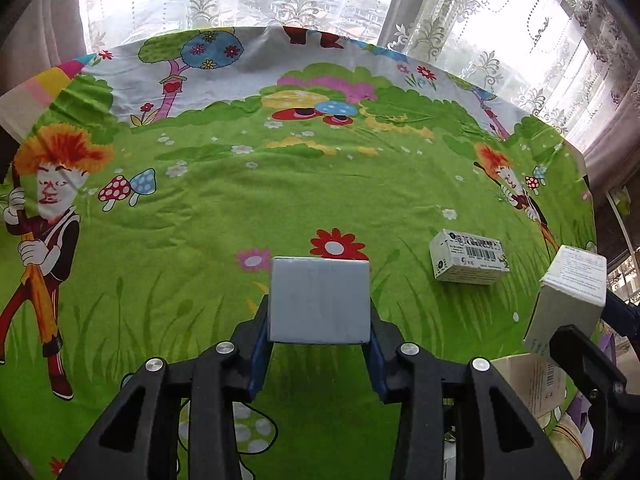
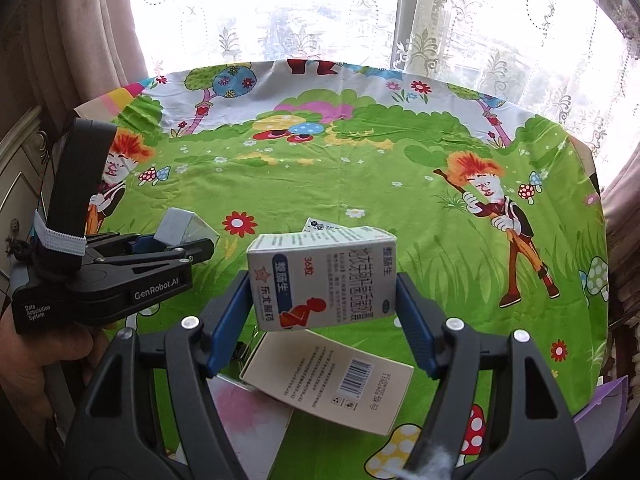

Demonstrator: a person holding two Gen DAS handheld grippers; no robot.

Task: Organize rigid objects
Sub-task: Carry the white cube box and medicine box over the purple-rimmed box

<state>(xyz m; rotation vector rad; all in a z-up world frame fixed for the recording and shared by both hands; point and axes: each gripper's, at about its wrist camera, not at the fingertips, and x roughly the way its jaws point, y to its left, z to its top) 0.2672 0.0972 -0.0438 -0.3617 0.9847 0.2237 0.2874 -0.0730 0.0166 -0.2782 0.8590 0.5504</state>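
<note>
1. Across both views a table wears a green cartoon cloth (image 1: 312, 184) with flowers and mushrooms; lace curtains (image 1: 460, 12) and a bright window stand at twelve o'clock.
2. Left wrist view: the left gripper (image 1: 319, 332) pinches a plain grey box (image 1: 319, 300) between its blue pads, lifted over the cloth. At three o'clock a small white carton (image 1: 466, 257) lies flat; only this view shows it whole.
3. Right wrist view: the right gripper (image 2: 323, 308) clamps a white medicine box (image 2: 322, 280) by its sides. At six o'clock a cream barcode box (image 2: 332, 384) lies beneath, overlapping a pink-printed packet (image 2: 248, 412) that the gripper partly hides. At nine o'clock a hand (image 2: 28, 356) holds the left gripper; the grey box shows only a corner.
</note>
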